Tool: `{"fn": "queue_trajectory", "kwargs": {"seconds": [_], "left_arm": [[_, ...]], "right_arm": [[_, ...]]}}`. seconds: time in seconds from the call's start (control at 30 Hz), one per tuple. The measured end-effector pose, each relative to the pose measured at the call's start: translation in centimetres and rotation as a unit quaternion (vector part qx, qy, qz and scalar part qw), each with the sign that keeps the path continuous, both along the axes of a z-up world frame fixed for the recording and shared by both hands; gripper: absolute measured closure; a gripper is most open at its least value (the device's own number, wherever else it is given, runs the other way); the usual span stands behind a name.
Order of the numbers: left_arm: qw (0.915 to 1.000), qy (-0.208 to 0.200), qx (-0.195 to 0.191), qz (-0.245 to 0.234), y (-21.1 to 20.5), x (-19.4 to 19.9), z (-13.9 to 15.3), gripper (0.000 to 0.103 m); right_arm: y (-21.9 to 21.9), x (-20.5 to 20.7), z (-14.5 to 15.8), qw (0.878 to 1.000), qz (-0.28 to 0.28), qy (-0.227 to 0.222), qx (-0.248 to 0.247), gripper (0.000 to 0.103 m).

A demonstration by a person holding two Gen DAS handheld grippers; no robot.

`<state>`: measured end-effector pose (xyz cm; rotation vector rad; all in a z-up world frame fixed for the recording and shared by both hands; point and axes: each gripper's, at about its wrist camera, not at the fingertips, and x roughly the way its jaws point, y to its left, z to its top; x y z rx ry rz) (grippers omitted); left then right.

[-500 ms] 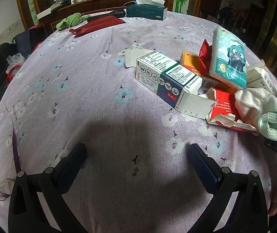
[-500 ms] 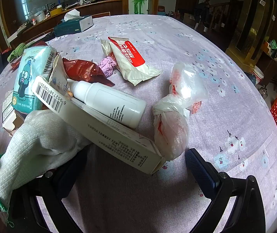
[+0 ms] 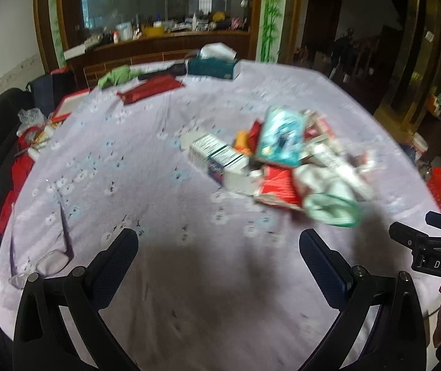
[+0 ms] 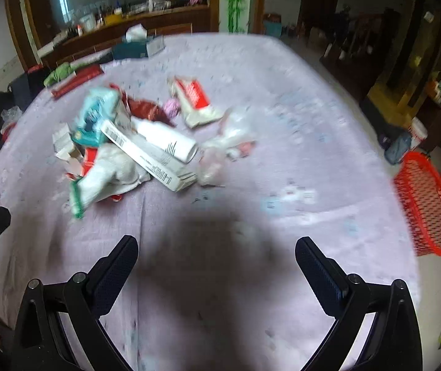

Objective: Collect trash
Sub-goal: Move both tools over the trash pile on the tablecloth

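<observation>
A heap of trash lies on the purple flowered tablecloth (image 3: 158, 185): a white and blue medicine box (image 3: 220, 160), a teal tissue pack (image 3: 282, 139), a red torn wrapper (image 3: 279, 185) and a white glove with a green cuff (image 3: 331, 204). In the right wrist view the same heap shows a white bottle (image 4: 167, 142), a long white carton (image 4: 149, 157), a red and white pouch (image 4: 195, 99) and a clear plastic bag (image 4: 226, 145). My left gripper (image 3: 218, 262) is open above bare cloth, well short of the heap. My right gripper (image 4: 215, 266) is open too, with nothing between its fingers.
A red mesh basket (image 4: 424, 204) stands on the floor past the table's right edge. Purple glasses (image 3: 53, 259) lie near the left front edge. A green tissue box (image 3: 214, 66), a red packet (image 3: 152, 89) and a green cloth (image 3: 118, 75) sit at the far side.
Both grippers have pulled back and risen away from the heap, which now looks smaller and farther. Both views are motion-blurred. The red basket has come into view.
</observation>
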<state>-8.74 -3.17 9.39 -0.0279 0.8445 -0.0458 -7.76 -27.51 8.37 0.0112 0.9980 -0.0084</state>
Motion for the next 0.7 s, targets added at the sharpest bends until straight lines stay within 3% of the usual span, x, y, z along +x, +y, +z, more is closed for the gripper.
{"fn": "queue_trajectory", "kwargs": {"seconds": [0.27,0.7], "left_arm": [[0.9958,-0.078,0.021,-0.043,-4.2,-5.6,5.3,0.000],[0.9962,-0.072,0.027,-0.040,-8.8,-6.7,6.9,0.000]], "right_arm": [[-2.7,-4.7,5.6,0.997,0.005,-0.078,-0.016,0.000],[-6.3,-6.8,6.9,0.995,0.014,-0.098,-0.024,0.000]]}}
